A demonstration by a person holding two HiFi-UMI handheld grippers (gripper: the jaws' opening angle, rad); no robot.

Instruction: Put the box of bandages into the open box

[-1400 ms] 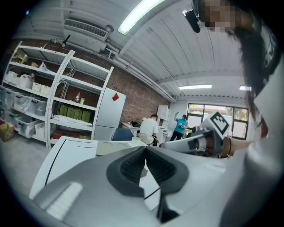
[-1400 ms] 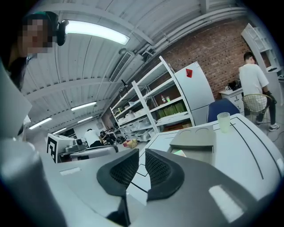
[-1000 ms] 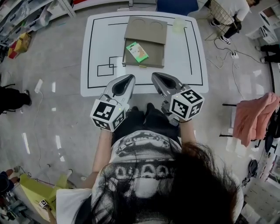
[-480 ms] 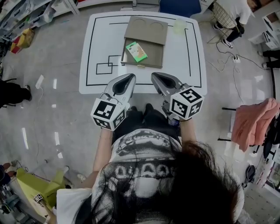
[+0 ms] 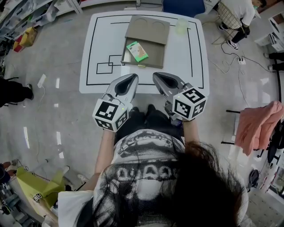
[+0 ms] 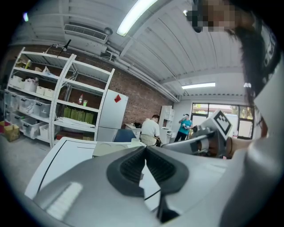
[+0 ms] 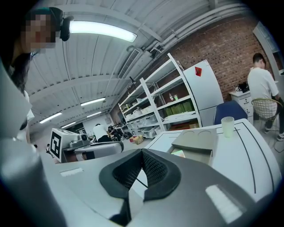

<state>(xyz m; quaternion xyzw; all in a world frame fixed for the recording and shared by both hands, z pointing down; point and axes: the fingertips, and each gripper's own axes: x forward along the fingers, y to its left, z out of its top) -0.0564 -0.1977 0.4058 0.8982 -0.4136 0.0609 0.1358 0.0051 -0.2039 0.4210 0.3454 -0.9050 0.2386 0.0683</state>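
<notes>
A brown cardboard box (image 5: 153, 55) lies open on the white table (image 5: 191, 62), its lid (image 5: 148, 30) folded back toward the far side. The green box of bandages (image 5: 137, 51) rests inside it, at the left. Both grippers hover at the table's near edge, in front of the person's body and apart from the box. My left gripper (image 5: 133, 78) is shut with nothing between its pads (image 6: 133, 166). My right gripper (image 5: 156, 76) is shut and empty too. The right gripper view shows the open box (image 7: 195, 142) and a green sliver of the bandage box (image 7: 179, 153) beyond the jaws.
A translucent cup (image 5: 181, 25) stands at the table's far right corner, with a blue chair (image 5: 179, 6) beyond it. Black lines and small rectangles (image 5: 106, 68) mark the tabletop. A pink cloth (image 5: 257, 124) hangs at the right. People stand round the room, and shelves (image 6: 53, 106) line the wall.
The head view has shifted slightly, so the table sits a little higher in frame. Both grippers stay shut in the same place, and the bandage box has not moved.
</notes>
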